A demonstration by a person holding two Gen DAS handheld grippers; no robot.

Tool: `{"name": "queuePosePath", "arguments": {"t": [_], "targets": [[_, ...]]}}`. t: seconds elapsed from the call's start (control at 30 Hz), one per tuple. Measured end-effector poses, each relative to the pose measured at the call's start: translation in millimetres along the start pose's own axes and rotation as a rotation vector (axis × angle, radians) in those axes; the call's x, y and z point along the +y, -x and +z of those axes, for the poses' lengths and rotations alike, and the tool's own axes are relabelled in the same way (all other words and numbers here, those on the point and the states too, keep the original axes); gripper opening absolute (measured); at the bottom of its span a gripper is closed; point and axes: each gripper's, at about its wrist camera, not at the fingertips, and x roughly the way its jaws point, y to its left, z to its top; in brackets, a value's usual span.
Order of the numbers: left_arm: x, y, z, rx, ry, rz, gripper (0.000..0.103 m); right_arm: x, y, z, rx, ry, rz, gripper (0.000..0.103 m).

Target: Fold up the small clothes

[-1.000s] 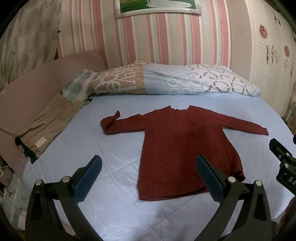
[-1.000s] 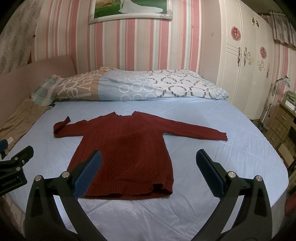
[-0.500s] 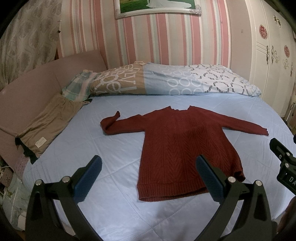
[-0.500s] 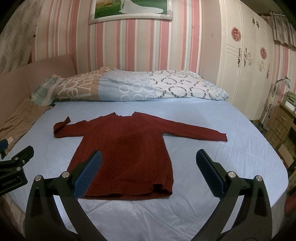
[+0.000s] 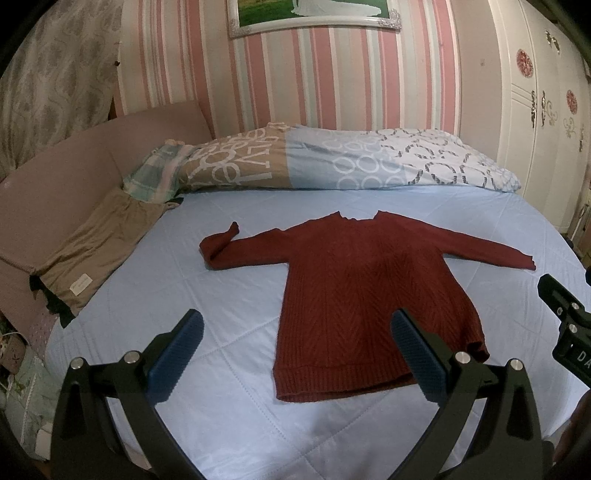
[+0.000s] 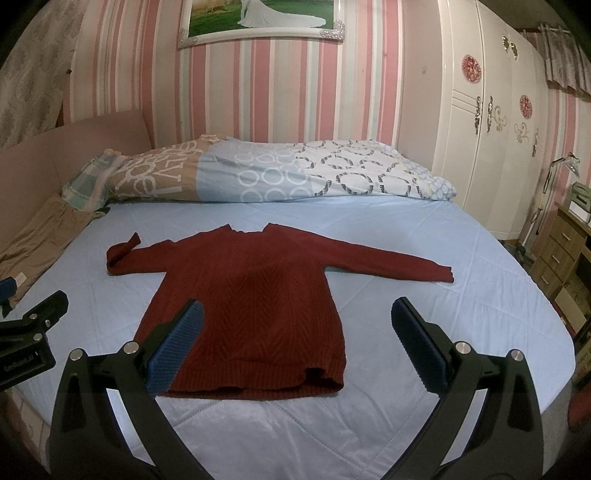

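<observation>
Dark red sweater (image 5: 369, 295), pale blue sheet (image 5: 229, 288)

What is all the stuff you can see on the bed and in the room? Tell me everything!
sweater: 1, dark red, spread flat in the middle of the bed; its left sleeve tip is folded back.
bed sheet: 1, light blue, covering the bed.
duvet: 1, tan, blue and white with circles, rolled along the head of the bed.
checked pillow: 1, pale green, left of the duvet.
tan garment: 1, beige, at the bed's left edge.
picture: 1, white frame, on the striped pink wall.
wardrobe: 1, white, right of the bed.
drawers: 1, brown, far right.
left tongs: 1, black with blue pads, open, above the bed.
right tongs: 1, same colours, open, above the sweater's hem.
</observation>
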Motion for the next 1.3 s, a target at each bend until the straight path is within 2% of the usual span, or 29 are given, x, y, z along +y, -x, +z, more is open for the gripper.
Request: {"name": "queuePosePath", "arguments": {"t": [1.03, 1.3], "targets": [[-0.5, -3.0, -4.2, 0.005, -0.003, 0.000, 0.102, 3.9, -2.1, 0.5, 0.008, 0.000, -0.003, 0.100], [7.3, -20.1, -6.4, 0.031, -0.006, 0.029, 0.102, -0.1, -33.2, -10.8, 0.033, 0.016, 0.003, 0.100]]}}
